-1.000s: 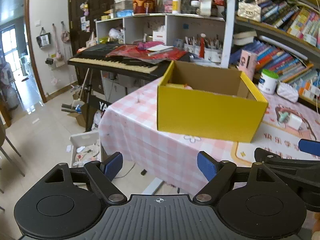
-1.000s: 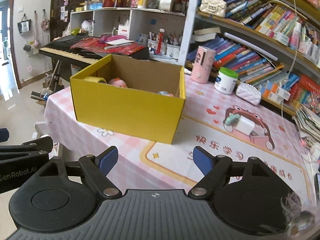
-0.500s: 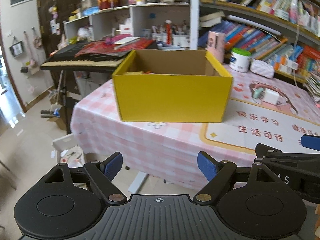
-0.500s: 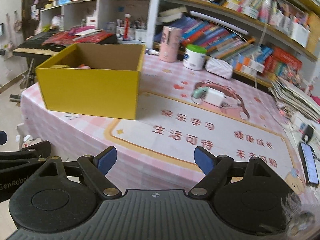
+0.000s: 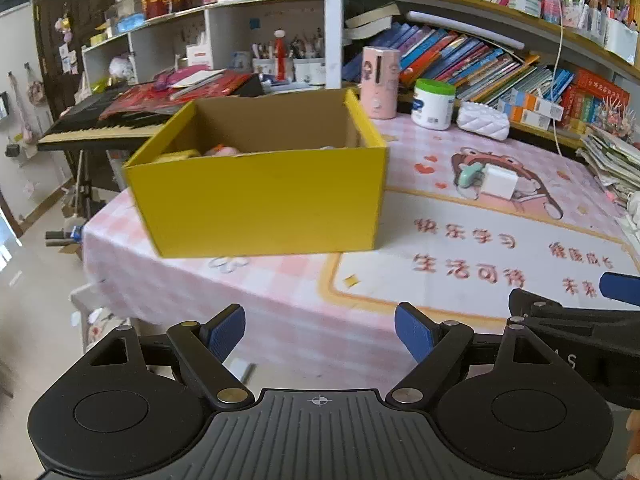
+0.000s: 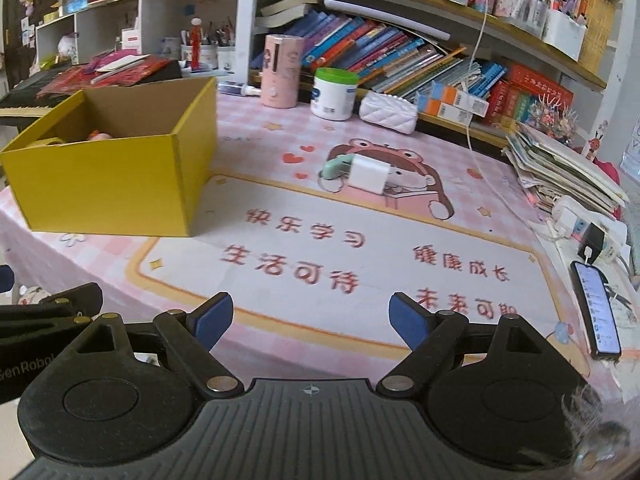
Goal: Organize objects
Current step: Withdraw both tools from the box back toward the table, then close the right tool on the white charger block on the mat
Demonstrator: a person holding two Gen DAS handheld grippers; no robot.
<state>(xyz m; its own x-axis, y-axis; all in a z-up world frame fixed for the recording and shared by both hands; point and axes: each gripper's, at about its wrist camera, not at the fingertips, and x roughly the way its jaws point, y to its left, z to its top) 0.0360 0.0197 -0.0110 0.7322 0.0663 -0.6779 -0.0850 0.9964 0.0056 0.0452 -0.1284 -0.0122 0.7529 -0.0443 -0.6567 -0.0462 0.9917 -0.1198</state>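
One yellow box (image 6: 108,176) near the table's left edge; one white charger (image 6: 370,174) touching one green plug (image 6: 334,168) mid-table; along the back edge one pink tube (image 6: 280,70), one white jar (image 6: 334,94), one white pouch (image 6: 388,112); one phone (image 6: 596,312) by the right edge; two grippers

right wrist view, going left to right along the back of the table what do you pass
yellow box → pink canister → white jar with green lid → white quilted pouch → stack of papers
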